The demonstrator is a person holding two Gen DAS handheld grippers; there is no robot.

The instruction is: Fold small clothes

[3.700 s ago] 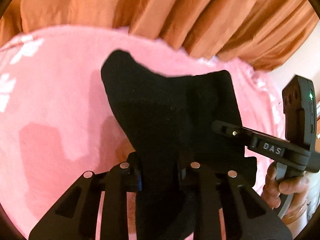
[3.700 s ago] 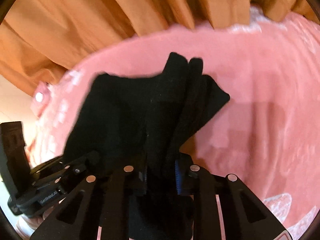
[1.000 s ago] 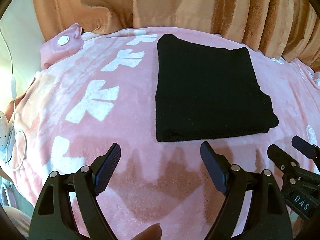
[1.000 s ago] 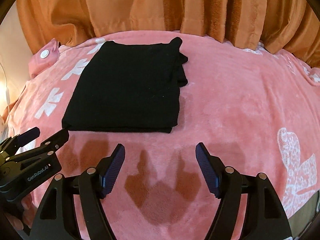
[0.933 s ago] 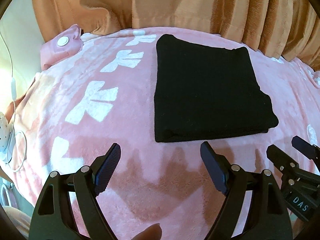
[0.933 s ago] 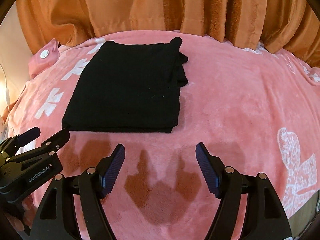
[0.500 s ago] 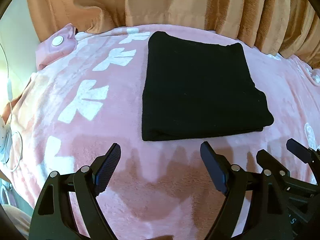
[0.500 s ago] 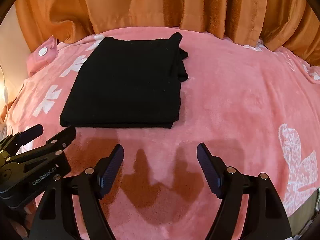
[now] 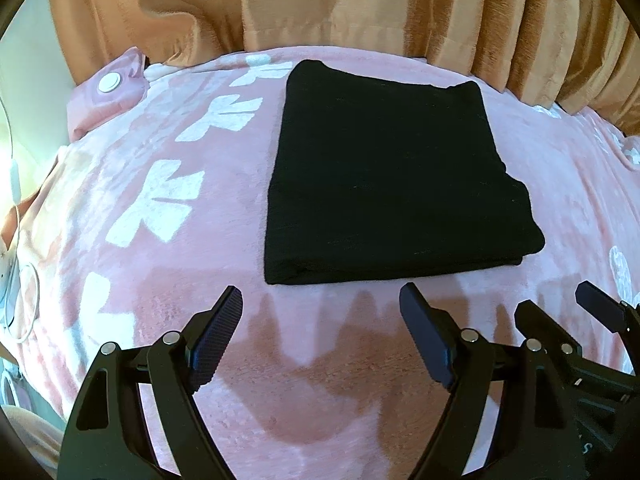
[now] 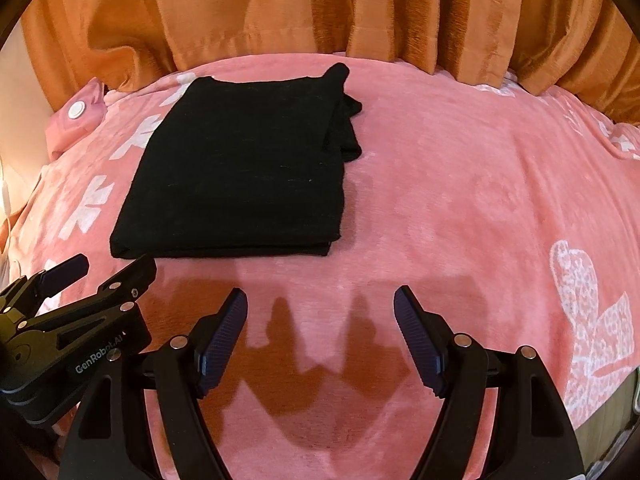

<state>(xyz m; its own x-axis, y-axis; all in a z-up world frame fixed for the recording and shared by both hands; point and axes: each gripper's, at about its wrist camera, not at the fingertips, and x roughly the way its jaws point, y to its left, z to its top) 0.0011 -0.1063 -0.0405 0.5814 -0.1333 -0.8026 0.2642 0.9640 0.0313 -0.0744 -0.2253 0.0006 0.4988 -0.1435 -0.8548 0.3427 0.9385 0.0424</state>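
An orange curtain (image 9: 360,4) is seen hanging in folds across the back of the scene, with its hem met by the far edge of a pink plush blanket (image 9: 180,360) that is spread over the whole surface below. The blanket is marked with white motifs along its left side, and a larger white patterned figure (image 10: 592,320) is shown near its right edge in the right wrist view. A folded black garment (image 9: 384,176) is laid flat on the blanket as a neat, squarish stack toward the far left of the surface, just short of the curtain; its layered edges are visible along the near side, and a loose tip is seen poking out at its far right corner (image 10: 340,70). The left gripper (image 9: 320,316) is held above bare blanket just in front of the garment's near edge, its jaws spread wide with nothing between them. The right gripper (image 10: 320,312) is held beside it, likewise spread and empty, well clear of the cloth. A white snap button (image 9: 110,80) is fixed on the blanket's raised far left corner.
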